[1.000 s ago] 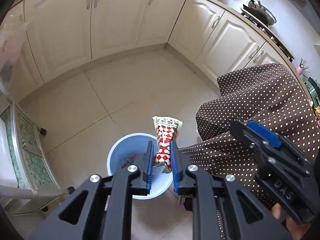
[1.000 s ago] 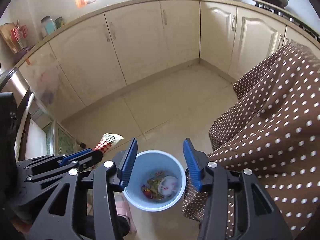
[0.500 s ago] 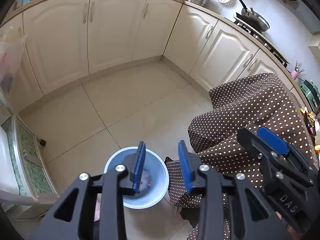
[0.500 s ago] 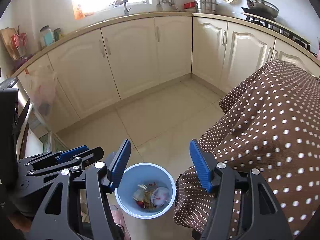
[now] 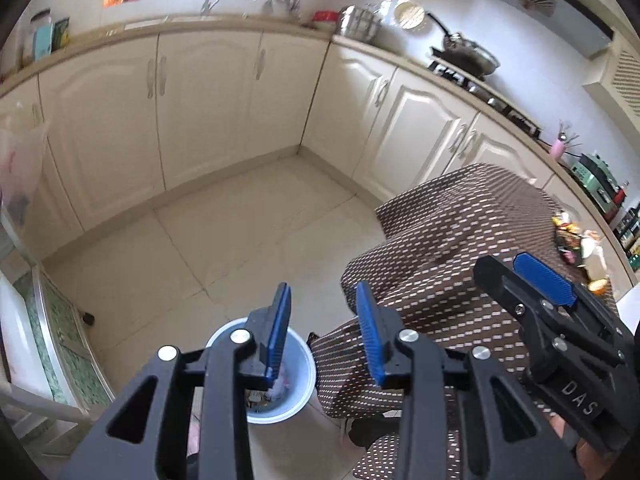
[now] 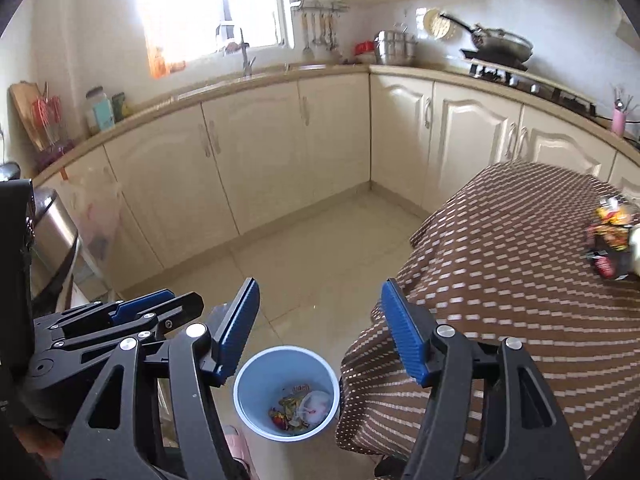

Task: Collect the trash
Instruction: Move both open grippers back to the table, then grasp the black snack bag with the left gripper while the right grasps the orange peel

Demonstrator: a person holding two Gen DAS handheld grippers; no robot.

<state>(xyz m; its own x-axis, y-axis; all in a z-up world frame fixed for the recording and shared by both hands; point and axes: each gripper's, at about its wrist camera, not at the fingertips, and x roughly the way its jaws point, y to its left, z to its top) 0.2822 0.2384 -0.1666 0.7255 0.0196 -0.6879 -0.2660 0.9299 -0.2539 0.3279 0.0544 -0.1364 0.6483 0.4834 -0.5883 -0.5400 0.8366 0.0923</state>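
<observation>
Left wrist view: the left gripper (image 5: 324, 324) hangs with blue pads spread and nothing between them, above the pale blue bin (image 5: 298, 388) on the floor. The right gripper (image 6: 320, 330) also stands wide apart and bare. Wrappers (image 6: 610, 240) lie far right on the dotted tablecloth (image 6: 500, 264); the bin (image 6: 286, 392) holds scraps.

Pale blue bin (image 6: 287, 394) holding red, yellow and white scraps (image 6: 301, 410). Brown cloth (image 6: 516, 280) with cream dots over the table. Cream cabinets (image 6: 256, 160), beige floor tiles (image 5: 240, 232). Black grippers with blue pads (image 6: 236, 330). Red-and-yellow wrappers (image 6: 610, 236) near the cloth's right edge.
</observation>
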